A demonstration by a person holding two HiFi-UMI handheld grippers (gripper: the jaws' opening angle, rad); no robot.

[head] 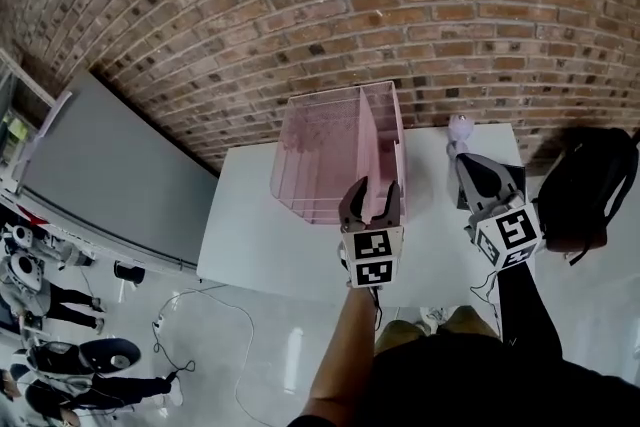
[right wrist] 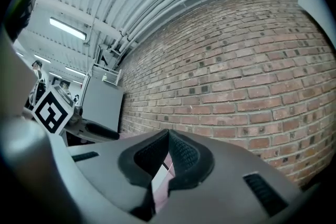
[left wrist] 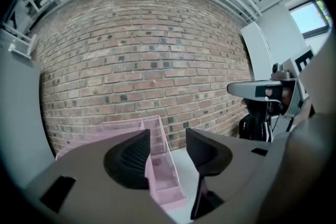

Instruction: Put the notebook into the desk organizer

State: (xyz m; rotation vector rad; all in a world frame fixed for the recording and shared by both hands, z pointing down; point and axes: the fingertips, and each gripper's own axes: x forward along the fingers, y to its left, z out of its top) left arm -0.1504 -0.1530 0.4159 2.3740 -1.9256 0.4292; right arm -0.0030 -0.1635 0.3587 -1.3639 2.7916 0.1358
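On white table [head: 250, 250], pink desk organizer [head: 325, 160]

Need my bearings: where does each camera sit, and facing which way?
Head view: person's head, steeply down at table, pink desk organizer; left gripper, right gripper, forearms.
Left gripper view: along its open jaws toward organizer, brick wall; right gripper at right.
Right gripper view: along shut jaws toward wall; left gripper at left.
All share the wall.

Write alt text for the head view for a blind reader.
A pink desk organizer stands on a white table against a brick wall. The left gripper, jaws apart, is at its front edge; the right gripper, closed, is beside it.
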